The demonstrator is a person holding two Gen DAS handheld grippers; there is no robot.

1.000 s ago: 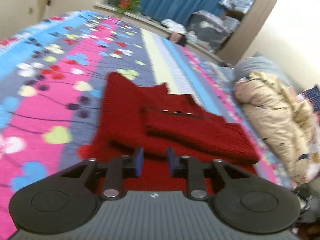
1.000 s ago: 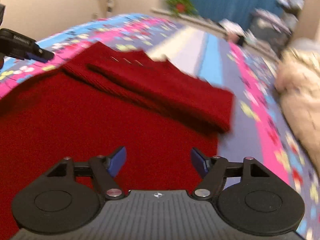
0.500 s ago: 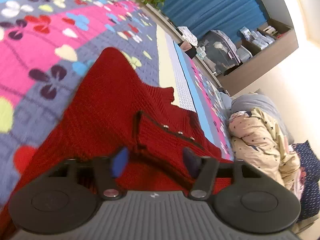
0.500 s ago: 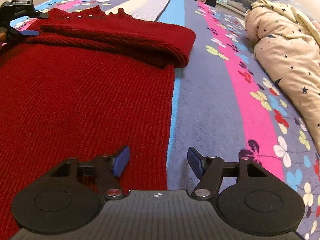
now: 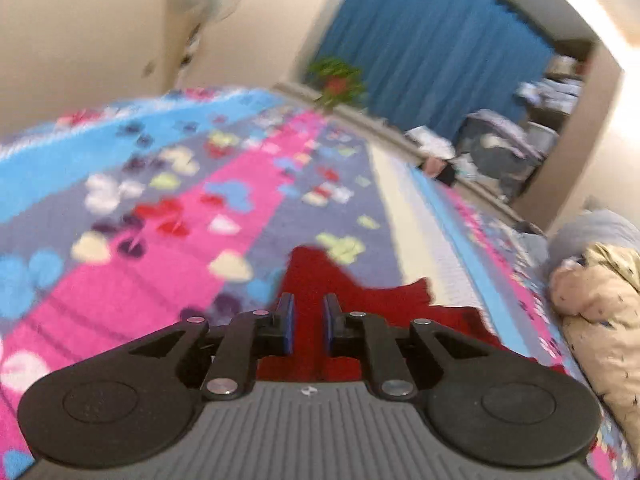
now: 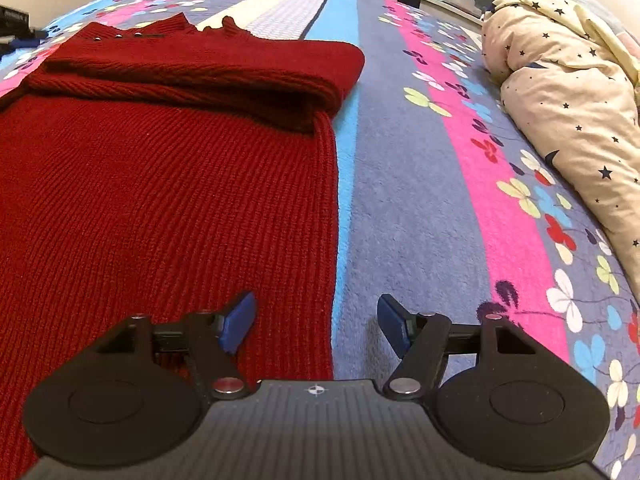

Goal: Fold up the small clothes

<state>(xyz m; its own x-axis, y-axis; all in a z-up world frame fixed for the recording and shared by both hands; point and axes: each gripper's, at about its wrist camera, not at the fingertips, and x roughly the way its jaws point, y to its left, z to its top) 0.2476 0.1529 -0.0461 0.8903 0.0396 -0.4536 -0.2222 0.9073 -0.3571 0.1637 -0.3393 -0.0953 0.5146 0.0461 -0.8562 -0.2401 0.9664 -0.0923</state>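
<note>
A dark red knit sweater (image 6: pixel 168 184) lies flat on the bed, with a sleeve (image 6: pixel 224 68) folded across its upper part. My right gripper (image 6: pixel 316 324) is open, low over the sweater's right edge near the hem; its left fingertip is over the knit, its right over the blanket. In the blurred left wrist view, my left gripper (image 5: pixel 307 320) has its jaws close together with a narrow gap over the red sweater (image 5: pixel 316 276); whether it pinches cloth is unclear.
The bed has a floral striped blanket (image 6: pixel 420 184) in pink, blue and grey. A cream star-print duvet (image 6: pixel 568 92) is bunched at the right. A blue curtain (image 5: pixel 432 52), a plant (image 5: pixel 340 80) and shelves stand beyond the bed.
My left gripper narrowed from open and tilted up, so less sweater shows. My right gripper stayed open and shifted slightly along the sweater's right edge.
</note>
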